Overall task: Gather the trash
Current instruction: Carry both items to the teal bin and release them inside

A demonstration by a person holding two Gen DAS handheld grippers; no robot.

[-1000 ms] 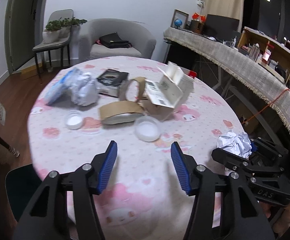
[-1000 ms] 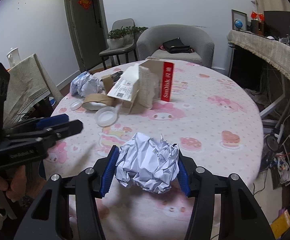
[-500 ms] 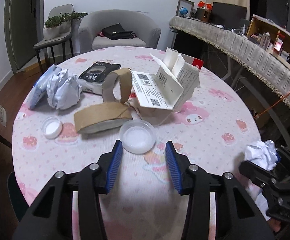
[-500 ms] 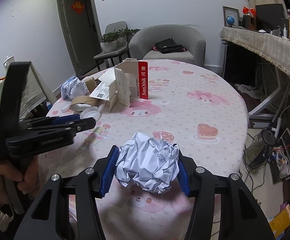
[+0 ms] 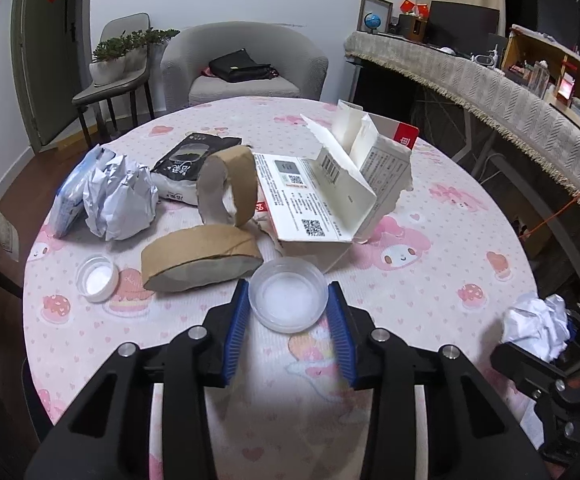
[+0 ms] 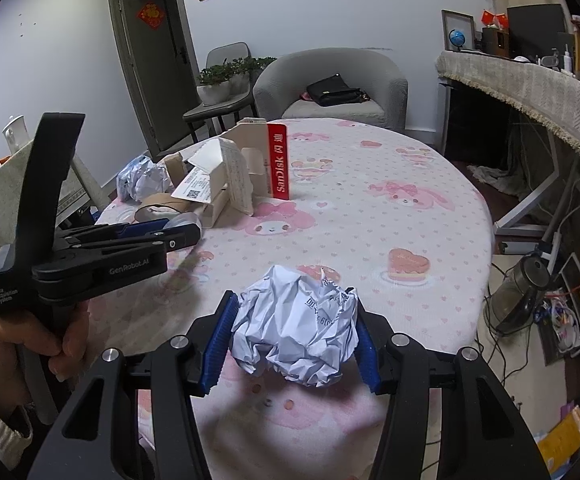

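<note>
closing in, the left gripper (image 5: 288, 316) jaws are now brought narrow around the clear plastic lid (image 5: 288, 299) on the table (image 5: 430, 288); the right gripper (image 6: 294, 344) is kept clamped on the crumpled paper ball (image 6: 296, 336), so a second pickup is judged imminent.

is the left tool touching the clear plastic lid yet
Touching. In the left wrist view the closing left tool has both blue pads meeting the rim of the clear plastic lid.

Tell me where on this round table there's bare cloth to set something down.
The right half of the pink patterned tablecloth lies bare, from the red-edged card package to the far rim. Another free strip runs along the near edge, behind the left claw. It is crowded on the left: torn white carton, brown cardboard tape rings, crumpled paper, two clear plastic lids.
</note>
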